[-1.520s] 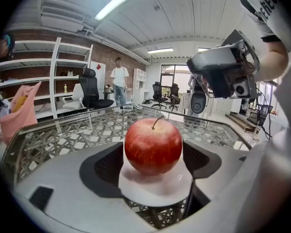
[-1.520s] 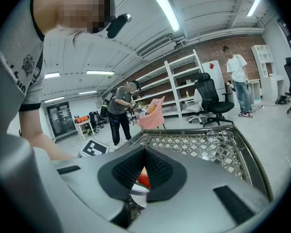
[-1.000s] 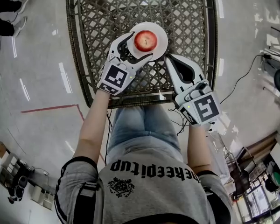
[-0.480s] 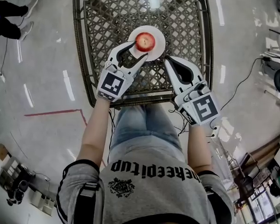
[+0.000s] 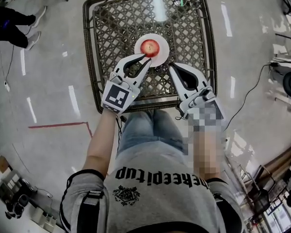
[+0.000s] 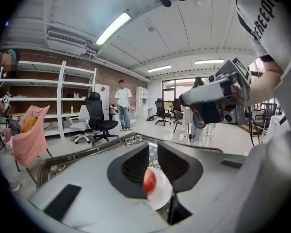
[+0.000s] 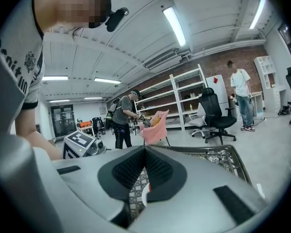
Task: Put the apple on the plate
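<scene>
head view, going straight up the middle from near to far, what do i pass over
grey t-shirt → blue jeans → near rim of the wicker table → white plate with the apple on it → the table's far rim

Woven lattice table (image 5: 111,33), black office chair (image 6: 98,118), white shelving (image 6: 63,89), perhaps a pink bag (image 6: 26,142)

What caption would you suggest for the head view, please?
Red apple on a white plate atop a woven table.
</scene>
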